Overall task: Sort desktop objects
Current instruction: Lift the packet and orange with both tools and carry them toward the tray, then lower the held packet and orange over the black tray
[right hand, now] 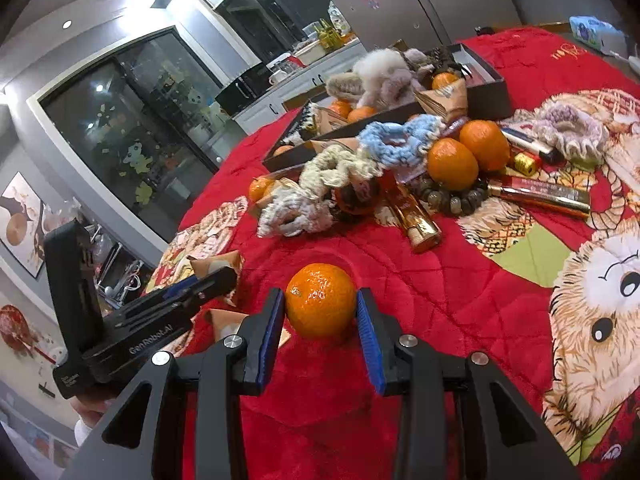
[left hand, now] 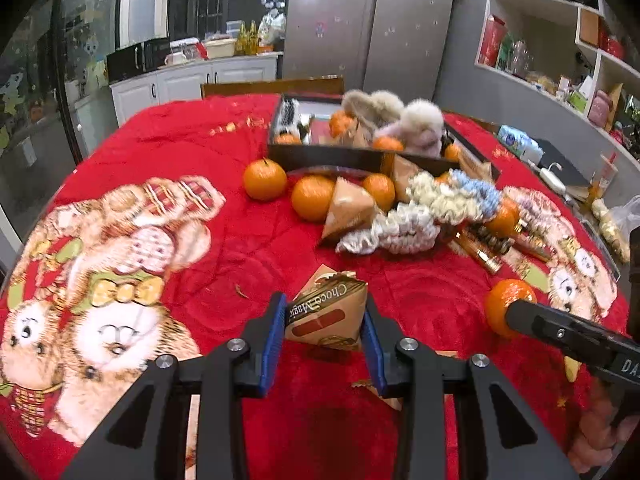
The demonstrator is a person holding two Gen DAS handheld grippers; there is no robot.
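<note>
My left gripper (left hand: 323,320) is shut on a tan pyramid-shaped Choco Magic packet (left hand: 326,316), with both blue pads against its sides, just above the red cloth (left hand: 260,240). My right gripper (right hand: 320,312) is shut on an orange mandarin (right hand: 320,300) that sits low over the cloth. The same mandarin (left hand: 500,300) shows at the right of the left wrist view, with a black finger against it. Seen from the right wrist, the left gripper (right hand: 216,280) comes in from the left with the packet (right hand: 218,262) at its tip.
A dark shallow box (left hand: 320,156) at the back holds fluffy scrunchies, mandarins and packets. In front of it lie crocheted scrunchies (right hand: 332,172), loose mandarins (right hand: 454,162), gold tubes (right hand: 540,196) and a bead bracelet (right hand: 452,200). Another packet (right hand: 224,320) lies near my left gripper.
</note>
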